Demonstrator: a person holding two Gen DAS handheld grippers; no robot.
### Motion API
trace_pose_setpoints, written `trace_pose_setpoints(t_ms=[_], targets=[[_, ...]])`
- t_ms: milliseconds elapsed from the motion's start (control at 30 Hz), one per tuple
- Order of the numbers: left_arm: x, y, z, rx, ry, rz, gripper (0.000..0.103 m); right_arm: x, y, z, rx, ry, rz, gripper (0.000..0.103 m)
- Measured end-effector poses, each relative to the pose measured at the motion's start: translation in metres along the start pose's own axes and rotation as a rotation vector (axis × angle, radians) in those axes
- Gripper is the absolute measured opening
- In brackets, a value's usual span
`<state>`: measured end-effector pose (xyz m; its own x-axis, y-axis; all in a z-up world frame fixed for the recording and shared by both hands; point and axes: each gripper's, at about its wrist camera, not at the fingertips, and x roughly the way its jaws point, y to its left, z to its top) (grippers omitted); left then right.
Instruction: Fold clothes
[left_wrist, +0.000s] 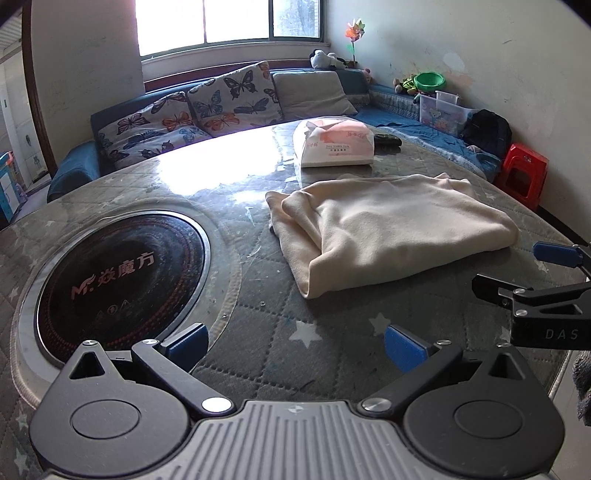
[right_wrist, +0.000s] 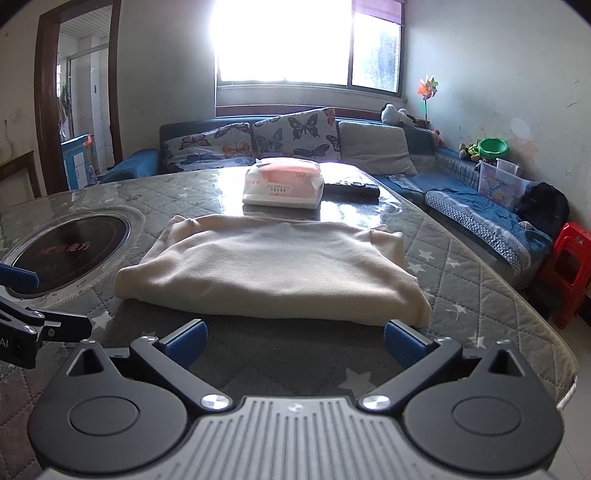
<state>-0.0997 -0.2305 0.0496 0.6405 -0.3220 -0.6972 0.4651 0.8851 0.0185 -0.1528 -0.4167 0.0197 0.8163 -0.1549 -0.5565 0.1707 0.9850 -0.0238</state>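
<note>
A cream garment (left_wrist: 391, 236) lies folded into a thick rectangle on the quilted table cover (left_wrist: 280, 325); it also shows in the right wrist view (right_wrist: 273, 269). My left gripper (left_wrist: 295, 345) is open and empty, held over the table short of the garment's near left corner. My right gripper (right_wrist: 295, 341) is open and empty, just in front of the garment's near edge. The right gripper shows at the right edge of the left wrist view (left_wrist: 524, 273). The left gripper shows at the left edge of the right wrist view (right_wrist: 22, 299).
A round black induction hob (left_wrist: 118, 273) is set into the table left of the garment. A tissue pack (left_wrist: 334, 142) and a black remote (left_wrist: 388, 141) lie behind it. A blue sofa with cushions (left_wrist: 207, 107) stands beyond. A red stool (right_wrist: 572, 269) is at the right.
</note>
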Motion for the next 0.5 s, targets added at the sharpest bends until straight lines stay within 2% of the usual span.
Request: trace_pose_setpoints(t_ms=[500], targets=[[-0.013, -0.005, -0.012, 0.006, -0.023, -0.014, 0.103, -0.009, 0.012, -0.006, -0.009, 0.004, -0.003, 0.103]])
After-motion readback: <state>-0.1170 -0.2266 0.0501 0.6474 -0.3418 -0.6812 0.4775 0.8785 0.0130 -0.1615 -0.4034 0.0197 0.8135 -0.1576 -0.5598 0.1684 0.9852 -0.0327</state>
